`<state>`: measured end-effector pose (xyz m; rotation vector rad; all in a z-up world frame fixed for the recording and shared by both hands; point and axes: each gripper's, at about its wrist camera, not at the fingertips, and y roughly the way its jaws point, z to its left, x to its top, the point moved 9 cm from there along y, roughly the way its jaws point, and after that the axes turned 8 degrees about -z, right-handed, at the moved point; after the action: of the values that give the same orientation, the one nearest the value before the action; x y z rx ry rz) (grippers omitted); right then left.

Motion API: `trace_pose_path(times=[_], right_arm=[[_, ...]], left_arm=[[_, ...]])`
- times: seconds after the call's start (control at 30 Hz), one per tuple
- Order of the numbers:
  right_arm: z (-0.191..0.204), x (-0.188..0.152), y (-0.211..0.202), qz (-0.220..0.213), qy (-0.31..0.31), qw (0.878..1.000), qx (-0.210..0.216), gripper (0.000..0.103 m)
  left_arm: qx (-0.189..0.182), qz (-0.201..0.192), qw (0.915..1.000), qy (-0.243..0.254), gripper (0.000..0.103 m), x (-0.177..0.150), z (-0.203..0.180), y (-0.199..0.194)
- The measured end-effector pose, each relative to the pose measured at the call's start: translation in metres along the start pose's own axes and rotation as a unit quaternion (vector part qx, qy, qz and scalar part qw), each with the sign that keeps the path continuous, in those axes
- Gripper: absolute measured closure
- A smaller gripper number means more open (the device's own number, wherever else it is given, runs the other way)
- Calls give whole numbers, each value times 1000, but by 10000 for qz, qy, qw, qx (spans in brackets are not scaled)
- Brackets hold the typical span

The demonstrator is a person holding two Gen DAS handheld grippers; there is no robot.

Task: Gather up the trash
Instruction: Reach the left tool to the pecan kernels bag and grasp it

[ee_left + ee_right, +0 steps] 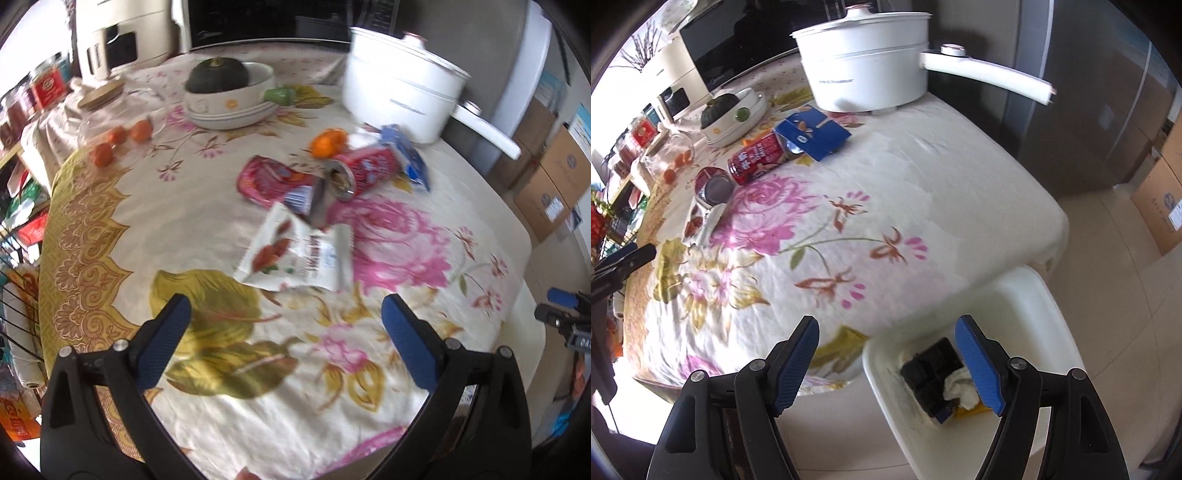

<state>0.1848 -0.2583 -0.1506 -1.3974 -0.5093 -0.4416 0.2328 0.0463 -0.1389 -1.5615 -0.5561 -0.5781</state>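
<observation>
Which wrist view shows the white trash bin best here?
The right wrist view. The white trash bin sits below the table edge, its opening visible with a dark tray and crumpled tissue inside, under the open right gripper. The left wrist view does not show it.

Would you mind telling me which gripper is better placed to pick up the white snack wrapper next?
Left. The left gripper is open and faces the white snack wrapper, just ahead. The right gripper hangs open over the white bin beside the table.
</observation>
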Motion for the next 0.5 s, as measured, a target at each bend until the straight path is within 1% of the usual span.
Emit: trace_pose_path(times=[0.07,0.13,0.23,0.37,0.5], right_arm=[[8,5,7,21,-55,10000,17,25],[14,10,13,39,-72,10000,35,25],[18,16,21,53,-23,10000,54,25],[17,22,31,92,90,9999,59,25],[11,23,39,167,181,9997,36,25]], left_arm=[[6,63,9995,-311,1,1,10,13],[-8,102,9987,-499,1,3,16,23],[-108,188,9979,-607,1,5,15,39],[-121,255,9988,-407,1,5,-2,56],[-14,281,9996,-59,1,9,-18,71]])
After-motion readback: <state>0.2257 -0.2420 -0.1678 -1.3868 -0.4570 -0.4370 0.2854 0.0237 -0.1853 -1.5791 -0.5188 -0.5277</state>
